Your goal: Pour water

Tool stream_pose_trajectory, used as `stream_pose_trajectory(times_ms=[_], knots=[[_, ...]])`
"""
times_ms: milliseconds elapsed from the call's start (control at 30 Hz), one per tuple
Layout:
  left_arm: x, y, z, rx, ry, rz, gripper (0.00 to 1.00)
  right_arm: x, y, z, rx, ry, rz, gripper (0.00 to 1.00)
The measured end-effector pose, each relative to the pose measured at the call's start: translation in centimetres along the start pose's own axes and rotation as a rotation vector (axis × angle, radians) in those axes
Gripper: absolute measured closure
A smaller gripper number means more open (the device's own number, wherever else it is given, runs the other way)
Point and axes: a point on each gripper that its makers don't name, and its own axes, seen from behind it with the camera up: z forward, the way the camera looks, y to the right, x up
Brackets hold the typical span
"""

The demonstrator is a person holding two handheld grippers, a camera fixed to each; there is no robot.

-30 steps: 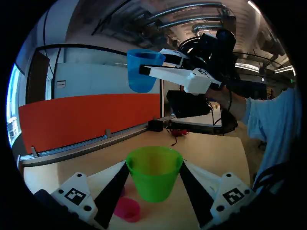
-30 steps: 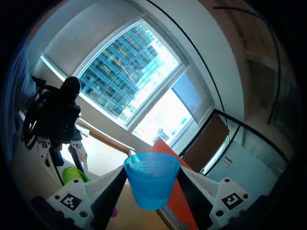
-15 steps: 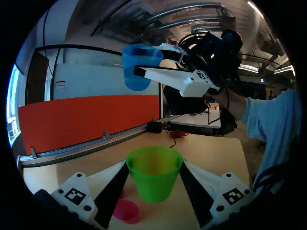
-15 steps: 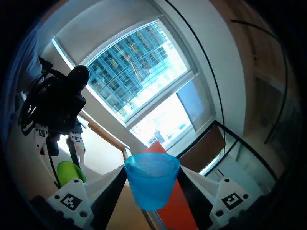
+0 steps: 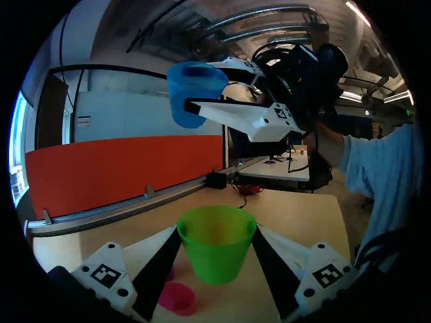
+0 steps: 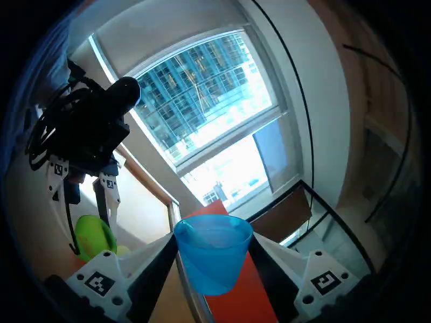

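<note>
**Left gripper view.** The left gripper [image 5: 216,231] holds a green cup [image 5: 215,261]. Both fingers [image 5: 159,261] press on the cup's sides, one to each side, and the cup stands upright with its mouth open to the camera. It sits over a pale table [image 5: 301,212]; whether its base touches the top cannot be told. A pink cup [image 5: 180,297] lies on the table just beside the near finger, low on the left. Behind the table runs an orange panel [image 5: 124,167] above a metal rail.

The right gripper [image 5: 198,84] is high above the green cup and well apart from it, held by a hand [image 5: 323,142] in a light blue sleeve [image 5: 382,172]. It is closed on a blue cup [image 5: 186,116], one finger over the cup and one under it, and the cup leans toward the left.

**Right gripper view.** The blue cup sits between this gripper's fingers, which pinch both its sides. Water shows inside it, with the surface slanted against the rim. The left gripper hangs at the left with the green cup at its fingertips, lower than the blue cup. A large window [image 6: 210,107] lies beyond, and the orange panel runs under the blue cup.
</note>
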Motion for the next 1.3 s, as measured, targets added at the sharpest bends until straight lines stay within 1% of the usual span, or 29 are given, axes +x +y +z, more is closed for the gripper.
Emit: stream_pose_trajectory(times_ms=[267,867,1300], knots=[[0.2,0.0,0.1,0.001,0.002,0.003,0.12,0.0,-0.2,0.2,0.001,-0.010,-0.057,0.10],[0.5,0.4,0.2,-0.002,-0.001,0.014,0.12,0.1,0.4,-0.1,-0.008,-0.015,-0.138,0.10],[0.7,0.4,0.1,-0.001,0.004,0.015,0.13,0.6,1.1,-0.3,-0.015,-0.016,-0.205,0.10]])
